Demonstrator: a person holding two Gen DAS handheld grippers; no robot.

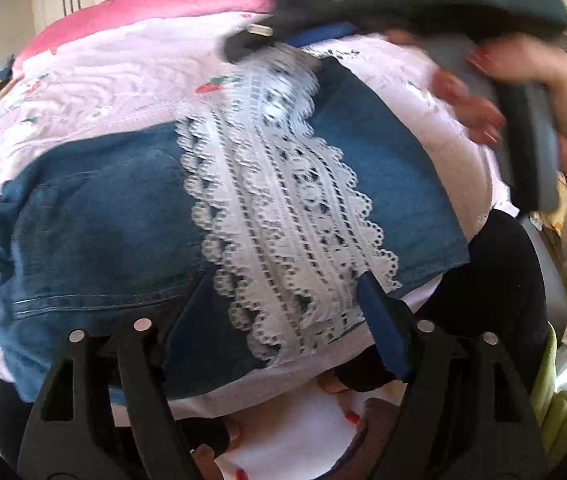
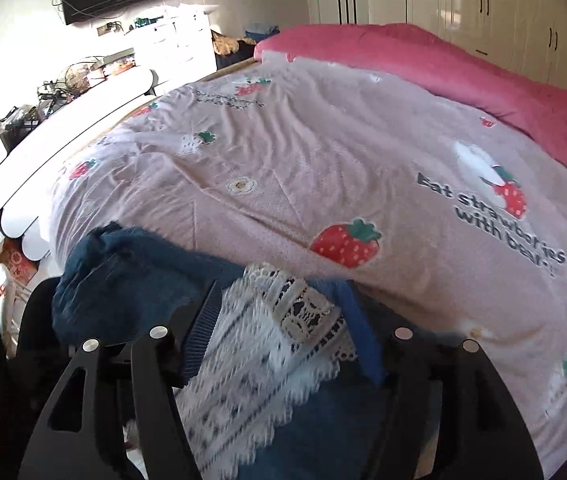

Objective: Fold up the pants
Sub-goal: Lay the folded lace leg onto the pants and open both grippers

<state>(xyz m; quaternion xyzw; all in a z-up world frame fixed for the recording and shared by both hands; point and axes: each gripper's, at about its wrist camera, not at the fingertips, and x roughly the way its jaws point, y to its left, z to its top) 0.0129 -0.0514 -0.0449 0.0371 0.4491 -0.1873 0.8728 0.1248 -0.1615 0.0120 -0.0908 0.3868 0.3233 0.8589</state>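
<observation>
I see the pants (image 1: 95, 216) lying on the bed (image 1: 95, 92), blue denim with a white lace strip (image 1: 283, 208) running from upper middle to lower middle of the left wrist frame. My left tool (image 1: 279, 344) is at the bottom of that frame, jaws wide apart, nothing pinched; the blue pad (image 1: 383, 328) sits over the lace's lower edge. My right tool (image 1: 267, 46) is blurred at the top, its fingertips at the top end of the lace, a hand (image 1: 523, 96) on its grip at upper right. In the right wrist frame the right tool (image 2: 279, 328) is open, lace (image 2: 267, 360) between the fingers but not clamped. Strawberry-print sheet (image 2: 323, 160) fills the middle, pink quilt (image 2: 463, 72) upper right.
</observation>
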